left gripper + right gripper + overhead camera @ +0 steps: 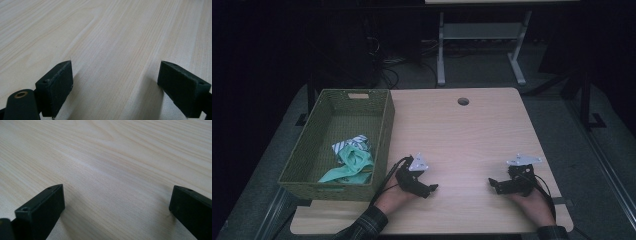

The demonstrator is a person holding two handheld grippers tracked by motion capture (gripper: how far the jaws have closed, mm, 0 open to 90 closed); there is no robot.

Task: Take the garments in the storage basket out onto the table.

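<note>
Both grippers rest low on the light wooden table [462,135] near its front edge, each held by a hand. My left gripper [432,189] points right, its jaws open with only bare wood between them [115,82]. My right gripper [492,184] points left toward it, also open over bare wood [117,207]. A green woven basket [384,130] stands at the table's left side, just left of the left gripper. Inside it lies a bundle of mint-green and white striped cloth [352,160].
A round cable hole [463,101] sits near the table's far edge. Behind the table stands a white metal desk frame [482,35] with cables on the dark floor. The table's middle is bare wood.
</note>
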